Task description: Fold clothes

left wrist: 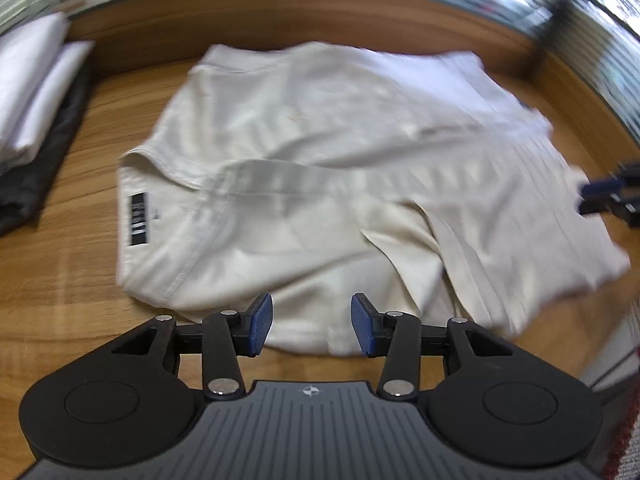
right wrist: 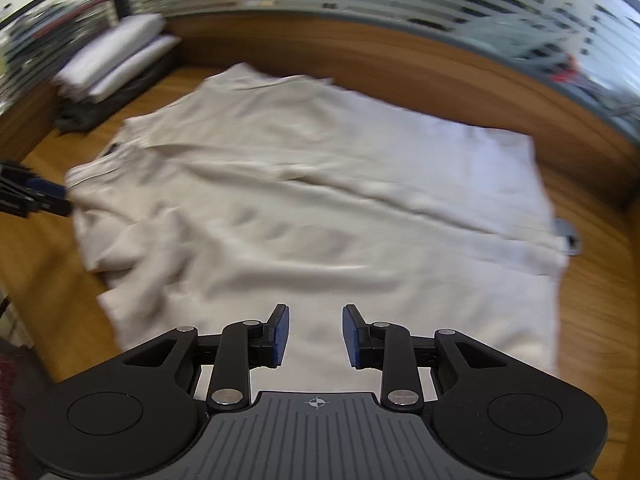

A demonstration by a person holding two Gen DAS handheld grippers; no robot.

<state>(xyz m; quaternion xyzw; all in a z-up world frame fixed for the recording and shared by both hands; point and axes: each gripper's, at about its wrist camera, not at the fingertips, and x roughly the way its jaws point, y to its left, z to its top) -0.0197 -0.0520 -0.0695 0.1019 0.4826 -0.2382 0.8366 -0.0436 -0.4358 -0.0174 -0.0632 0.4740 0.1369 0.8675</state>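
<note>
The left gripper [left wrist: 311, 325] hovers with its jaws spread wide and empty over the near hem of a cream T-shirt [left wrist: 320, 168], which lies rumpled and partly folded on the wooden table [left wrist: 60, 272]. A black neck label [left wrist: 139, 219] shows at the collar on the left. The right gripper [right wrist: 315, 336], its jaws likewise wide and holding nothing, hangs above the shirt's lower edge. A stack of folded white and dark clothes [left wrist: 36, 92] sits at the table's far left.

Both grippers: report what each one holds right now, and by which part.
Nothing is held. The left gripper and the right gripper are both open, with empty gaps between their pads, poised over the near edge of the cream shirt.
</note>
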